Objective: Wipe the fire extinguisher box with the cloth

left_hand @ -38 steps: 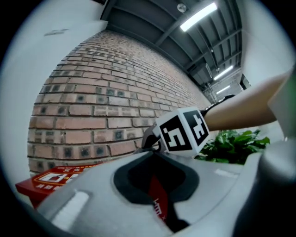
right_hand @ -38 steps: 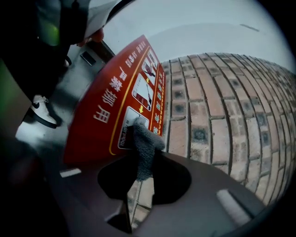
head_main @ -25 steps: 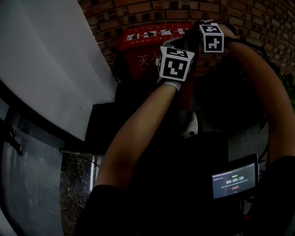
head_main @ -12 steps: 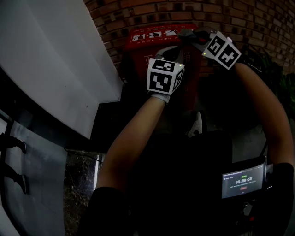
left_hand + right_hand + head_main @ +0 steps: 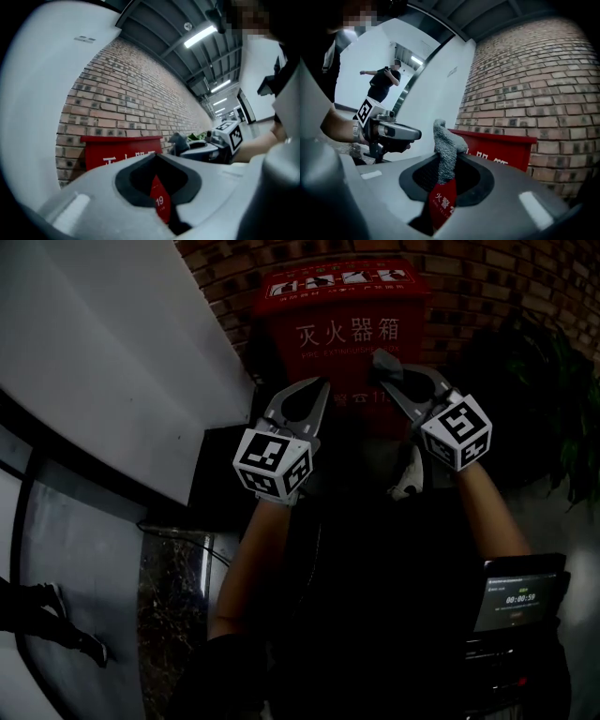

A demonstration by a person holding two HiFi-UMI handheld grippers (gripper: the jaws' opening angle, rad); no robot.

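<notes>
Right tool pinching grey cloth (tip upright), left tool closed empty, both before red fire extinguisher box.

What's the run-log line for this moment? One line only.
left gripper: shut, empty | right gripper: shut on cloth | fire extinguisher box: red, against brick wall, ahead of both grippers | cloth-box contact: unclear
</notes>
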